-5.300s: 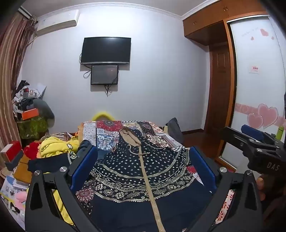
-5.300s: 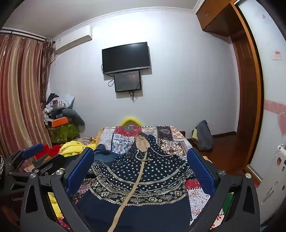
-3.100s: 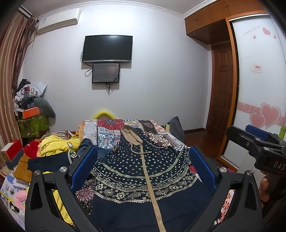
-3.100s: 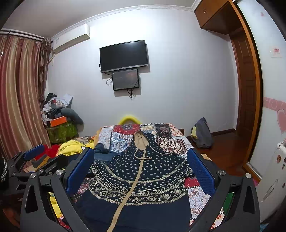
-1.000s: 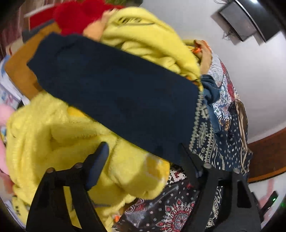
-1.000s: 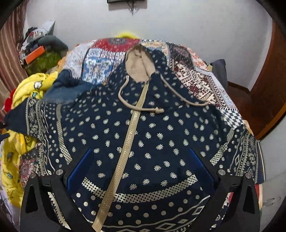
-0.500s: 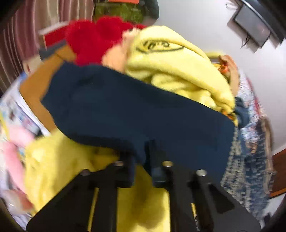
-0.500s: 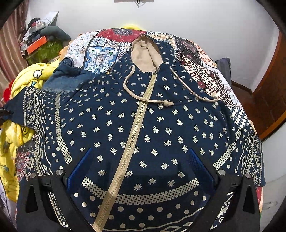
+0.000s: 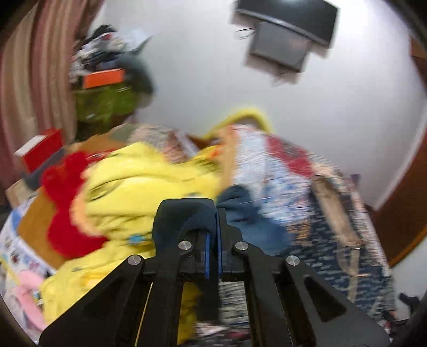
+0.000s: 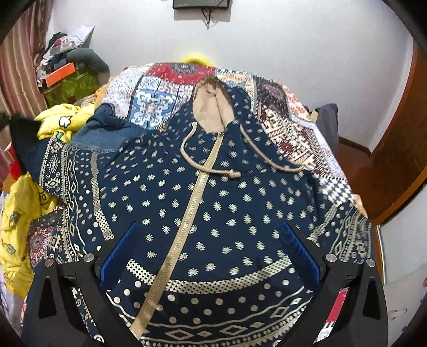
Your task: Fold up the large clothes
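Since half a second ago the left gripper [image 9: 212,227] has swung up from the yellow pile toward the wall, its view now streaked with blur, and the navy cuff [image 9: 186,213] it pinched has come up with it. The jaws are clamped flat on that plain dark fabric, which bunches over the fingertips. In the right wrist view the same cuff [image 10: 22,136] stands lifted at the far left end of the hoodie's sleeve, above the yellow garment [image 10: 20,208].

The hoodie [image 10: 213,202] lies face up and spread flat across the patchwork bedspread [image 10: 160,88]: navy with cream dots and geometric bands, tan-lined hood [image 10: 212,109] pointing toward the wall, beige zipper [image 10: 186,221] closed down its front, drawstrings looped on the chest. A denim piece [image 10: 106,128] sits just beside the hoodie's left shoulder, partly under the sleeve.

The right gripper [image 10: 209,256] hovers over the hoodie's lower front with its blue pads spread wide, holding nothing.

Beyond the hoodie, a red plush item [image 9: 64,208] lies against the yellow garment, and an orange box [image 9: 104,77] tops a cluttered green stack by the striped curtain [image 9: 32,66]. A television [image 9: 288,18] hangs on the wall. No writing is legible in either view.
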`<state>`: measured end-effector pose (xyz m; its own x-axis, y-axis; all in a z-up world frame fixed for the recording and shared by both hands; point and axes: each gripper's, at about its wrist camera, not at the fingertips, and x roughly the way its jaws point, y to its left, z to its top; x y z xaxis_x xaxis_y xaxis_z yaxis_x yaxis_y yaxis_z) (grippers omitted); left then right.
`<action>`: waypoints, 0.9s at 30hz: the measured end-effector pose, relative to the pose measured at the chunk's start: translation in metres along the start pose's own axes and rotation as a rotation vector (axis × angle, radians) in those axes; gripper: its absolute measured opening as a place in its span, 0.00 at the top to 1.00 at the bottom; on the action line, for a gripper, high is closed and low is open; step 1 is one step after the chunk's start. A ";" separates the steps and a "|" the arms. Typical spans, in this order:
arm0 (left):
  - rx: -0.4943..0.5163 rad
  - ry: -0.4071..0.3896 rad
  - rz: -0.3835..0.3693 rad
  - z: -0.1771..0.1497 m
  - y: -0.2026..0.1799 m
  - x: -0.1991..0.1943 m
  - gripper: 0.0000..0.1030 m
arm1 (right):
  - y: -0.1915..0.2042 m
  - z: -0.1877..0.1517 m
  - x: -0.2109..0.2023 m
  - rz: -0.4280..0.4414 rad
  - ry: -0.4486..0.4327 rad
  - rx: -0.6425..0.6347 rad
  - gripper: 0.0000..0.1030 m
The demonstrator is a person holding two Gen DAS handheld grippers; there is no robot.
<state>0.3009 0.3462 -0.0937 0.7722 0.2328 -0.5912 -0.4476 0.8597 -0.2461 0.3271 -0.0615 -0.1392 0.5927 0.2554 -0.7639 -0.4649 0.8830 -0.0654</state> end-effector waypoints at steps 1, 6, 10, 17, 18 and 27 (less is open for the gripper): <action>0.011 -0.001 -0.036 0.002 -0.016 -0.002 0.97 | -0.003 0.000 -0.004 -0.001 -0.009 0.001 0.00; 0.092 0.028 -0.170 -0.004 -0.105 0.005 0.98 | -0.017 -0.003 -0.013 -0.007 -0.024 0.007 0.00; 0.152 0.093 -0.276 -0.029 -0.173 0.015 0.98 | -0.035 -0.011 -0.018 -0.010 -0.028 0.036 0.00; 0.276 0.265 -0.360 -0.106 -0.272 0.053 0.98 | -0.067 -0.029 -0.021 -0.015 -0.008 0.104 0.00; 0.297 0.302 -0.368 -0.121 -0.284 0.060 0.98 | -0.072 -0.032 -0.021 -0.021 -0.001 0.108 0.00; 0.543 0.563 -0.301 -0.231 -0.332 0.096 0.94 | -0.095 -0.055 -0.023 -0.057 0.053 0.113 0.00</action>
<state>0.4198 -0.0221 -0.2465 0.4186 -0.1797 -0.8902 0.1323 0.9818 -0.1360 0.3213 -0.1730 -0.1508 0.5792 0.1847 -0.7940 -0.3520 0.9352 -0.0392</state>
